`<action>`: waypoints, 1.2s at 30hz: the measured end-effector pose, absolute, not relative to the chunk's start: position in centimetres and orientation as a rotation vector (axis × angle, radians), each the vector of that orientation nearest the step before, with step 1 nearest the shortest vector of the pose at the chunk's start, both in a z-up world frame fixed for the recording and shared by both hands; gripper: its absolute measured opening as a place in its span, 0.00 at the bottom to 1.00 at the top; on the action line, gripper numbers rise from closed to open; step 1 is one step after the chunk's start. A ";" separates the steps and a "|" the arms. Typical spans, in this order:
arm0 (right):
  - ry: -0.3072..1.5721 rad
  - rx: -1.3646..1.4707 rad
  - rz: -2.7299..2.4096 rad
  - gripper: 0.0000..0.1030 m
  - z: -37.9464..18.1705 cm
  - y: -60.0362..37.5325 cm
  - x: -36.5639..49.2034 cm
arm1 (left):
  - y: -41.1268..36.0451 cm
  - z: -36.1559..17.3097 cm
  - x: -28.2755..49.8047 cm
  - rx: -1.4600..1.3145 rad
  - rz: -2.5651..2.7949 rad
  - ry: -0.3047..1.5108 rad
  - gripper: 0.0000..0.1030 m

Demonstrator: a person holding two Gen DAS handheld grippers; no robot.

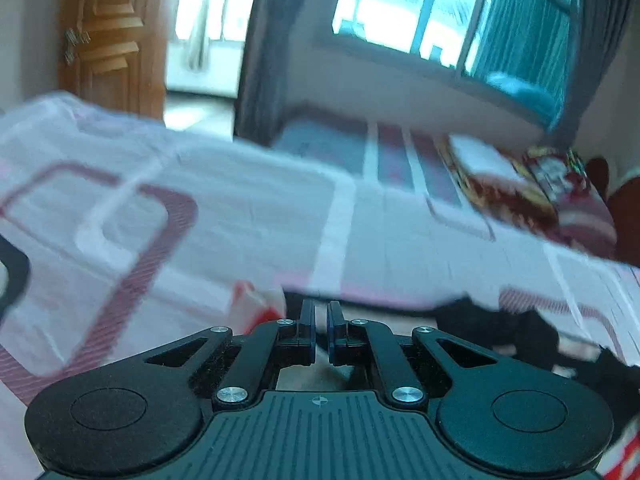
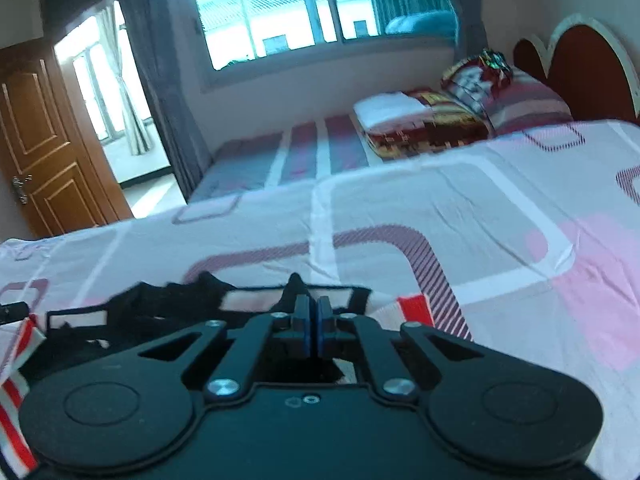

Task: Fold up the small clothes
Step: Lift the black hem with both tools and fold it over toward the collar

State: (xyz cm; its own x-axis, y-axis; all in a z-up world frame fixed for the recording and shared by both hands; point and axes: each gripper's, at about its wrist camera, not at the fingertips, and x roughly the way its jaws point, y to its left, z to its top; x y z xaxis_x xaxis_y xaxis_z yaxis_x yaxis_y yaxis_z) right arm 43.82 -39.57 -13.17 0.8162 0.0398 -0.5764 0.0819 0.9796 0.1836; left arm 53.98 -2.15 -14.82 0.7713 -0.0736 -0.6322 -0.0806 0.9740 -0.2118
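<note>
The right gripper (image 2: 313, 309) is clamped on a peak of the black garment (image 2: 160, 308), pads together with cloth poking up between them. The garment, trimmed in red and white, lies crumpled on the bed (image 2: 400, 208) just left of that gripper. In the blurred left view, the left gripper (image 1: 321, 312) shows a narrow gap between its pads; whether it grips cloth I cannot tell, though the garment (image 1: 496, 324) lies just right of it. Beyond are a folded blanket (image 2: 420, 124), pillow (image 2: 516, 96), window (image 2: 280, 8) and door (image 2: 44, 140).
</note>
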 end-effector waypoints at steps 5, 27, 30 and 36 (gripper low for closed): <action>0.697 0.266 0.029 0.36 -14.5 -39.9 43.6 | -2.9 -15.2 52.9 -0.189 -0.146 0.789 0.06; 0.582 0.139 0.056 0.05 -12.2 -38.3 42.5 | -4.9 -13.5 52.1 -0.055 -0.053 0.641 0.05; 0.572 0.142 0.045 0.05 -11.6 -38.7 43.1 | -4.3 -13.8 53.1 -0.059 -0.006 0.632 0.05; 0.640 0.140 -0.028 0.05 -14.3 -39.4 44.4 | -4.3 -16.5 54.4 -0.092 0.075 0.658 0.05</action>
